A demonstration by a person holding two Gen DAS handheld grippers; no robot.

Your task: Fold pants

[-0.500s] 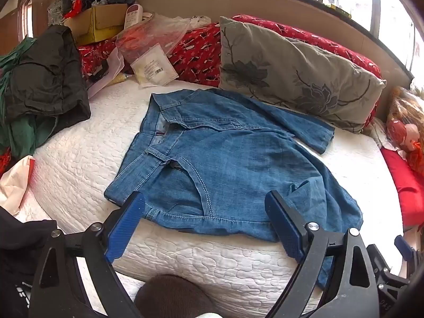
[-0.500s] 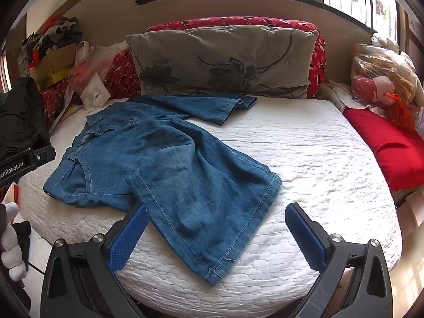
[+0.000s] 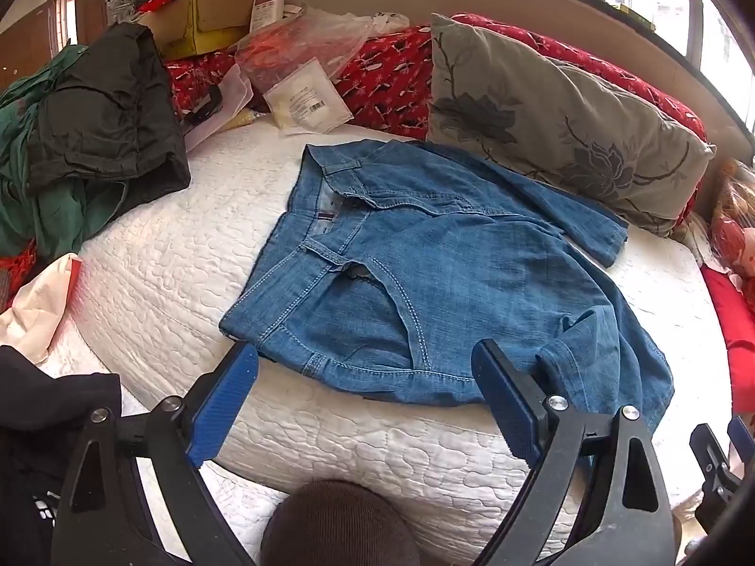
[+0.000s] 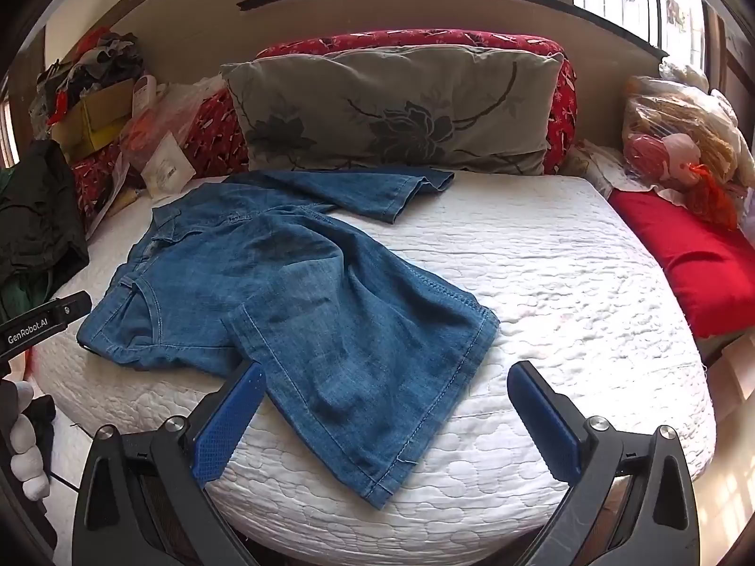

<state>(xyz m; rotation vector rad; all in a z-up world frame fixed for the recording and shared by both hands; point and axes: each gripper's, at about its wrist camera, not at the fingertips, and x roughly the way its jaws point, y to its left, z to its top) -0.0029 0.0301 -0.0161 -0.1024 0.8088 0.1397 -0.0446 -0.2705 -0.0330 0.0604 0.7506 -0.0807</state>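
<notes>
Blue denim pants lie spread on a white quilted mattress, waistband to the left, one leg toward the grey pillow, the other toward the front edge. They also show in the right wrist view. My left gripper is open and empty, just in front of the near waist edge and side seam. My right gripper is open and empty, hovering over the hem end of the near leg. The left gripper's body shows at the left edge of the right wrist view.
A grey floral pillow and red cushions line the back and right. Dark and green clothes, a cardboard box and plastic bags are piled at the left. A bagged doll sits at the back right.
Both views have shifted only slightly. The pants lie as before and both grippers stay open.
</notes>
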